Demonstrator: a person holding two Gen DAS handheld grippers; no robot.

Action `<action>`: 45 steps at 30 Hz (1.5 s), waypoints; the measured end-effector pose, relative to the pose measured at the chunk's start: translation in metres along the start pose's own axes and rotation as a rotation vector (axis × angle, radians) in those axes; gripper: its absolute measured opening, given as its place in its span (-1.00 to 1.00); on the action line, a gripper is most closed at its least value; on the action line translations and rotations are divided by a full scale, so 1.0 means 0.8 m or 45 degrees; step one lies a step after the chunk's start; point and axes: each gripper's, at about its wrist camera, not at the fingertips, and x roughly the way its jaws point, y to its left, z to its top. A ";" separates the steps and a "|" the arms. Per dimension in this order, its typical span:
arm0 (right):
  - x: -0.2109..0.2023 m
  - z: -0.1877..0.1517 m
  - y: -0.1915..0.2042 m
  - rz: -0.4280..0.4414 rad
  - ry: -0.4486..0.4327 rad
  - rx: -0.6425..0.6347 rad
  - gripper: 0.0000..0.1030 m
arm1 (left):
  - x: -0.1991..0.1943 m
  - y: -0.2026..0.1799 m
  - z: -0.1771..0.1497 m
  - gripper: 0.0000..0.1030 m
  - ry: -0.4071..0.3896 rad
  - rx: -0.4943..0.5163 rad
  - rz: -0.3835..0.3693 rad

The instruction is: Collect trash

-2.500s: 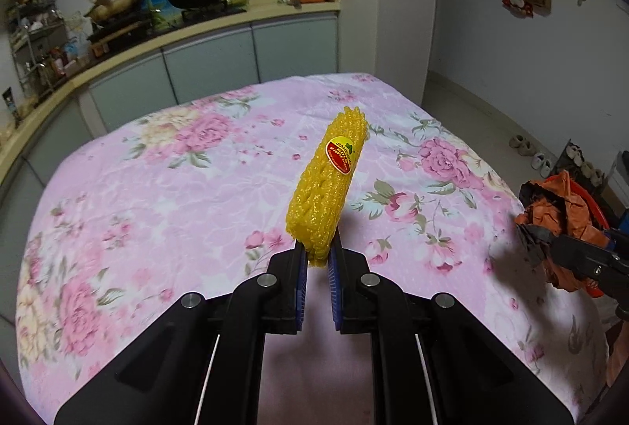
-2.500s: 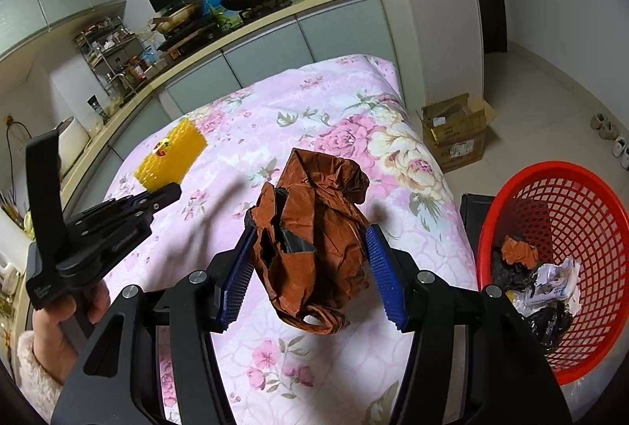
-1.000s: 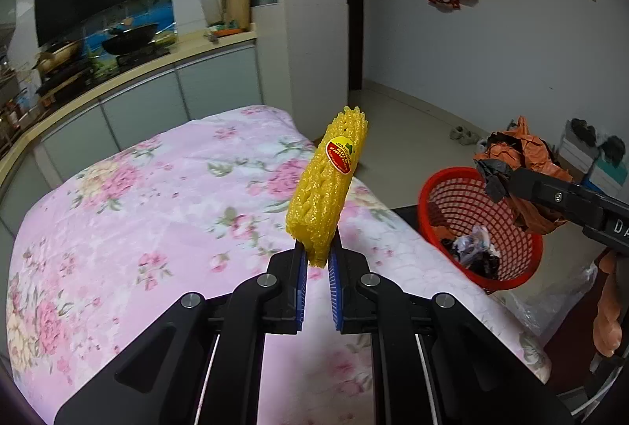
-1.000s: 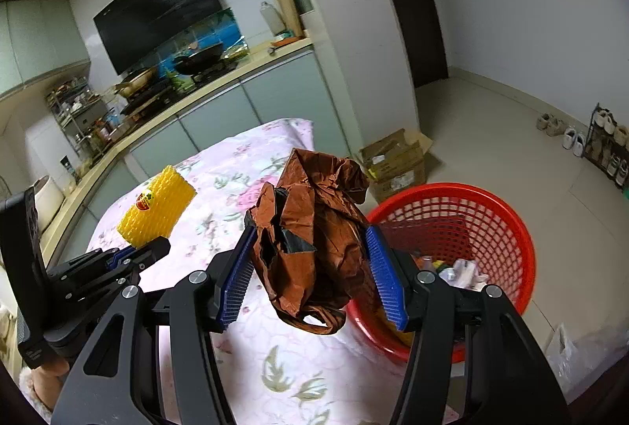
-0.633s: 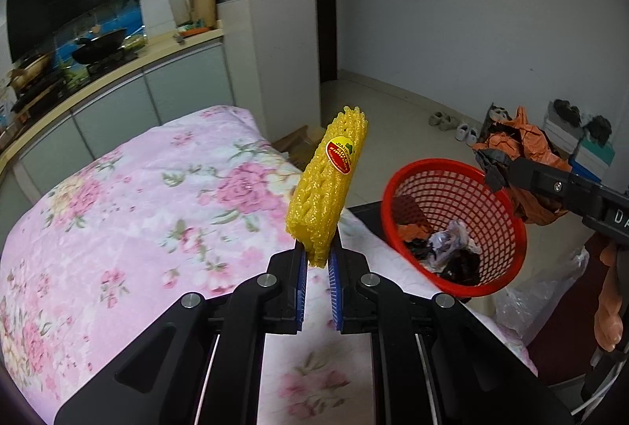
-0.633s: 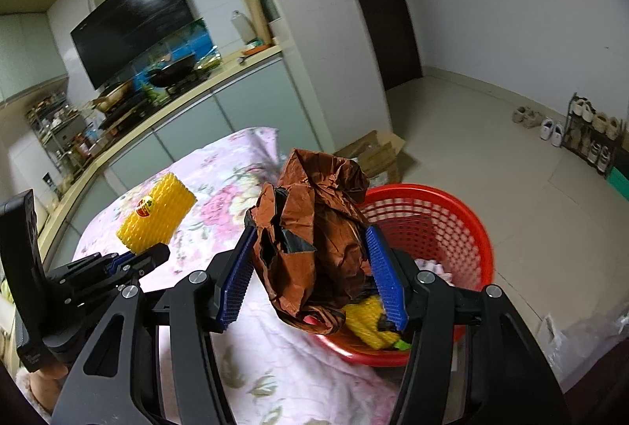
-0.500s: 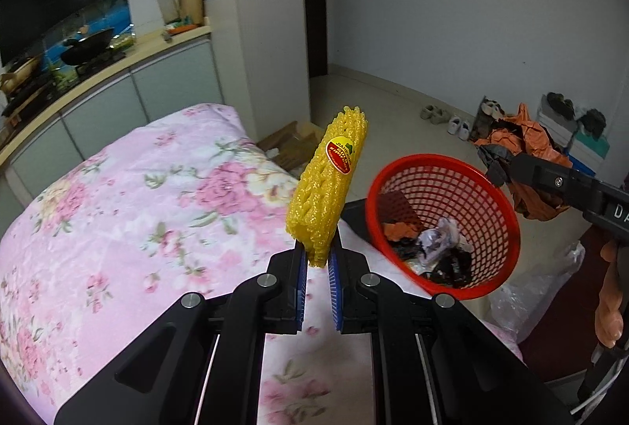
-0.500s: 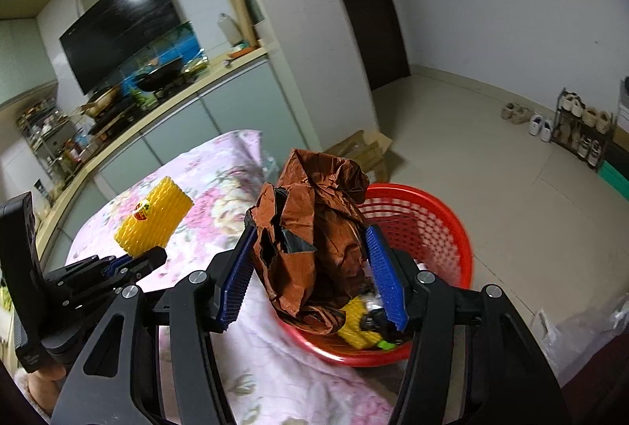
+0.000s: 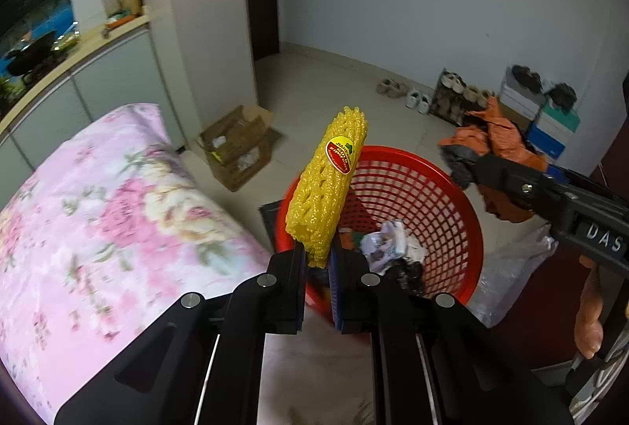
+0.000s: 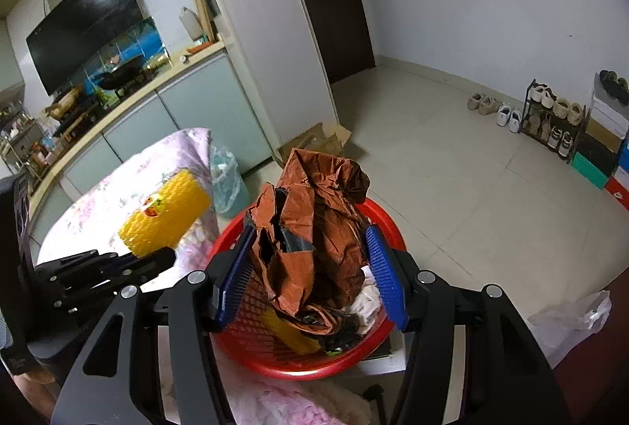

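Observation:
My left gripper is shut on a yellow foam fruit net with a red sticker, holding it upright over the near rim of a red mesh basket. The net also shows in the right wrist view. My right gripper is shut on a crumpled brown paper bag, held above the red basket. The bag and right gripper show at the right of the left wrist view. The basket holds crumpled paper and dark wrappers.
A table with a pink floral cloth lies to the left of the basket. A cardboard box sits on the floor beyond it. A clear plastic bag lies right of the basket. Shoes and a rack line the far wall.
Both grippers have swung right, away from the table and toward the basket. The yellow net and the brown bag now hang over the basket; both stay gripped.

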 end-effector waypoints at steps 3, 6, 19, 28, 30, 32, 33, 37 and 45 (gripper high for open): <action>0.013 0.001 -0.003 -0.021 0.032 -0.011 0.06 | 0.020 -0.010 0.002 -0.81 0.047 0.003 -0.030; 0.024 0.002 -0.006 -0.032 0.053 -0.019 0.09 | 0.040 -0.017 0.000 -0.79 0.092 0.012 -0.033; 0.039 0.006 -0.024 0.080 0.116 0.120 0.41 | 0.031 -0.016 -0.001 0.37 0.049 -0.006 0.006; -0.005 -0.001 -0.017 0.064 0.008 0.094 0.72 | -0.026 0.008 -0.012 0.59 -0.049 -0.095 0.110; -0.014 -0.006 -0.012 0.067 -0.011 0.076 0.77 | -0.046 0.018 -0.019 0.61 -0.083 -0.130 0.157; -0.022 -0.012 -0.004 0.065 -0.027 0.050 0.81 | -0.061 0.023 -0.026 0.63 -0.108 -0.151 0.200; -0.024 -0.014 -0.002 0.061 -0.032 0.040 0.85 | -0.072 0.026 -0.032 0.64 -0.125 -0.164 0.229; -0.040 -0.026 0.018 0.060 -0.057 -0.016 0.86 | -0.101 0.034 -0.052 0.67 -0.163 -0.203 0.314; -0.070 -0.059 0.061 0.071 -0.118 -0.146 0.86 | -0.158 0.048 -0.106 0.69 -0.257 -0.334 0.441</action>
